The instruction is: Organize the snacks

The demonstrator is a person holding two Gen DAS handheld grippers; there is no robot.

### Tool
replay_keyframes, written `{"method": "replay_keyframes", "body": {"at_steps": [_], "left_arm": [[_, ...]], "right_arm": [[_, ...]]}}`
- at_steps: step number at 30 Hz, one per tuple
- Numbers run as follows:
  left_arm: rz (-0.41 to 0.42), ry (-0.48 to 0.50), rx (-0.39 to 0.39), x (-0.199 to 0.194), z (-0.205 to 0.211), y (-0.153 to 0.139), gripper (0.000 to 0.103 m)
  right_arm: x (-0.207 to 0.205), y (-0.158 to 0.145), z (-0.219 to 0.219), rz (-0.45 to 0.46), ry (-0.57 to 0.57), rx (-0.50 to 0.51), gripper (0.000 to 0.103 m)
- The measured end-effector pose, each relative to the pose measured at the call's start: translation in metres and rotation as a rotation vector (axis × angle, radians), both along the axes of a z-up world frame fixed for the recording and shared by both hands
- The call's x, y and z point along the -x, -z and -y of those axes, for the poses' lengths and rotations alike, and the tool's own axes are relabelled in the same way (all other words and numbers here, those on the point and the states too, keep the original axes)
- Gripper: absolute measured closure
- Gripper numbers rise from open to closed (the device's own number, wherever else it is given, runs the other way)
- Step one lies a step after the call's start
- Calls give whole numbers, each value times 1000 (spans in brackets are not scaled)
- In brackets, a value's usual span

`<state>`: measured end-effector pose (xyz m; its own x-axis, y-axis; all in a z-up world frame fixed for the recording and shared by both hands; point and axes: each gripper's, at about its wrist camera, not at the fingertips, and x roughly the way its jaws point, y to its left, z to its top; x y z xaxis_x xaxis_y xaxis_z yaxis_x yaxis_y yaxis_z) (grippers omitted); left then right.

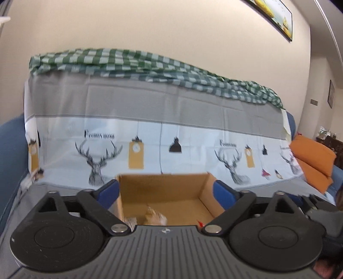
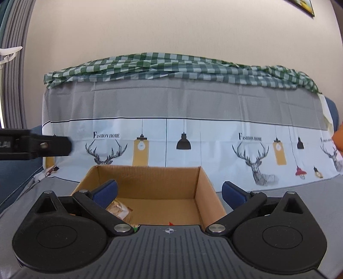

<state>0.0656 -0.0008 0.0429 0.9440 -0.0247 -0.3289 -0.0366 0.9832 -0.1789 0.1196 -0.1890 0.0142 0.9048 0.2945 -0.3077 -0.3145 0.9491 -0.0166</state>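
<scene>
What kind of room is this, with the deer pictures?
Probably a living room at home. A blue sofa sits under a deer-print cover, with orange cushions at one end and a framed picture on the wall. A cardboard box sits on the seat.

A sofa draped in a grey cloth fills the lower half of the frame. An open cardboard box sits directly on it at lower centre, holding a snack packet on its left.
</scene>
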Motion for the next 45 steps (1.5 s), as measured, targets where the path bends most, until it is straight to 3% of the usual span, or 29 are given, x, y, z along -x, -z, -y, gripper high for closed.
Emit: {"method": "replay_keyframes", "body": {"at_steps": [4, 7, 10, 14, 16, 29, 45], "left_arm": [[-95, 2, 51, 28, 10, 6, 1], [-221, -56, 104, 42, 19, 24, 1], [-292, -97, 115, 57, 32, 47, 1], [-322, -100, 30, 65, 43, 74, 1], [-374, -100, 74, 57, 35, 81, 1], [-384, -140, 73, 38, 20, 84, 1], [-382, -114, 68, 37, 24, 85, 1]], "right_arm": [[21, -6, 16, -30, 23, -37, 1], [39, -4, 27, -90, 45, -37, 1], [58, 0, 32, -113, 23, -37, 1], [69, 11, 23, -113, 10, 66, 1], [65, 16, 19, -121, -1, 112, 1], [41, 34, 11, -227, -2, 155, 1], [38, 36, 8, -232, -21, 174, 1]]}}
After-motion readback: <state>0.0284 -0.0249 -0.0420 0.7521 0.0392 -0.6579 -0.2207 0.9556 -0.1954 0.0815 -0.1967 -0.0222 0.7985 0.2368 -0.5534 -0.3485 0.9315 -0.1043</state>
